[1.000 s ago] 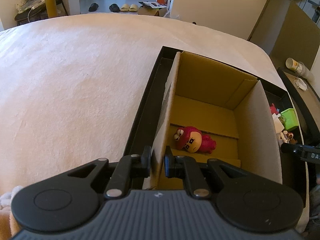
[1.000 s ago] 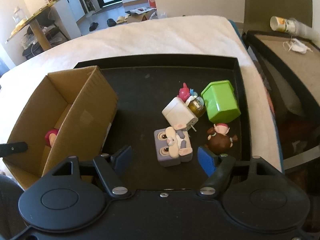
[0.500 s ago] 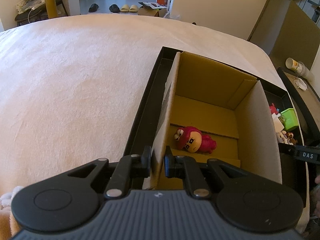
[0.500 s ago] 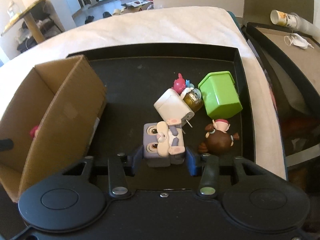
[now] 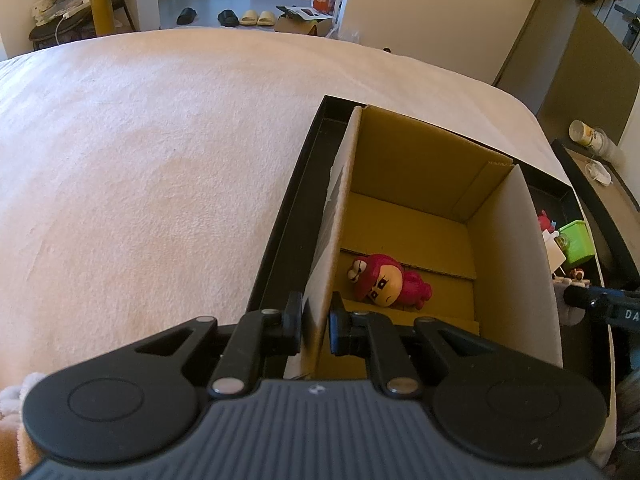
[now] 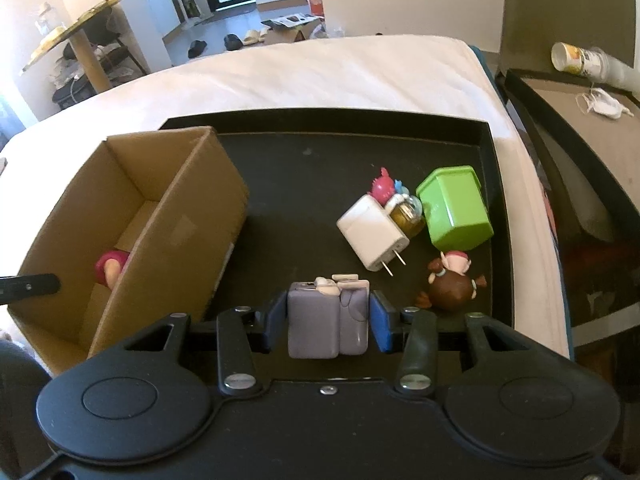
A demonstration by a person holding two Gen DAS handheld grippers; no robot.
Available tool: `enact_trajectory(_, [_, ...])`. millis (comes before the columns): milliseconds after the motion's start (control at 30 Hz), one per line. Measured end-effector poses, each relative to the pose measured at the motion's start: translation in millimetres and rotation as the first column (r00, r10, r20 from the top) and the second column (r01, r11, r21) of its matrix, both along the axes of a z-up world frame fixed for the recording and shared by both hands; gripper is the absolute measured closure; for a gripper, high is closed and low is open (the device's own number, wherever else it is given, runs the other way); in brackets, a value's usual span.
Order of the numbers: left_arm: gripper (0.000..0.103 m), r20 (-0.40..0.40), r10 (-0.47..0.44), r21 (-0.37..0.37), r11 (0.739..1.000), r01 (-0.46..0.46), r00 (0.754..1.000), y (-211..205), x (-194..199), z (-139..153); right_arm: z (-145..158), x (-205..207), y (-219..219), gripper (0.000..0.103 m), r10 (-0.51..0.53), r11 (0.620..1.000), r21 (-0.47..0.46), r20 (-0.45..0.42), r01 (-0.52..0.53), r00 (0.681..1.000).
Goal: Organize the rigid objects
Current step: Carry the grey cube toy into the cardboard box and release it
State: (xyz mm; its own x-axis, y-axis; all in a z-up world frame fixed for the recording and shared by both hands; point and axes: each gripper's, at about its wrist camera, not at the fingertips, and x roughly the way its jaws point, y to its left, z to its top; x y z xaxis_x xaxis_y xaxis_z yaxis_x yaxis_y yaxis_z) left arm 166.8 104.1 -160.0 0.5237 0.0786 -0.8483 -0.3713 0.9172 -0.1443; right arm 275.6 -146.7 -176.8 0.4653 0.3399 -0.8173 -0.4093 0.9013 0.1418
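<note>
Left claw (image 5: 315, 326) pressed together on the near left wall of the cardboard box (image 5: 516, 264), 1 finger outside the wall and 1 inside. Box standing open-topped at the left end of the black tray (image 6: 486, 136), the tray itself lying on a bed with a pale, fuzzy cover (image 5: 140, 168). Inside the box, 1 red figurine (image 5: 386, 282) on its side on the bottom flaps, face turned toward the near wall.

Right claw (image 6: 329, 322) pinching the purple block toy (image 6: 314, 326), blue pads flat against its 2 sides; toy tilted so its top edge, with a small white piece (image 6: 326, 285) on it, faces away from the camera. Whether its underside touches the tray floor cannot be told.

Beyond the right claw, a cluster of 5 things on the tray's right half: white plug adapter (image 6: 372, 232) with 2 prongs pointing toward the camera, touching a small amber jar (image 6: 408, 216); pink spiky toy (image 6: 382, 188) just behind the adapter; green bin (image 6: 456, 208) lying beside the jar against the right rim; brown round figurine with a pink cap (image 6: 450, 286) near the front right corner, apart from the adapter.

Off to the right of the bed, a darker side surface with a lying paper cup (image 6: 570, 56) and a white mask (image 6: 604, 102). Slippers (image 5: 258, 18) on the floor far behind.
</note>
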Motion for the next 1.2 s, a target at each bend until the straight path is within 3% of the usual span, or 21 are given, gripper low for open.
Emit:
enact_trajectory(500, [0.091,0.013,0.002,-0.028,1.000,-0.002,1.000,4.4,-2.4,-0.1,65.4,-3.0,35.3,0.059,0.106,0.993,0.037,0.122,-0.111,0.987])
enact_trajectory(1200, [0.091,0.024,0.004,-0.050,0.999,-0.003,1.000,7.9,-4.5,-2.4,77.1,-14.8,94.6,0.059,0.192,0.976,0.082,0.129,-0.203,0.973])
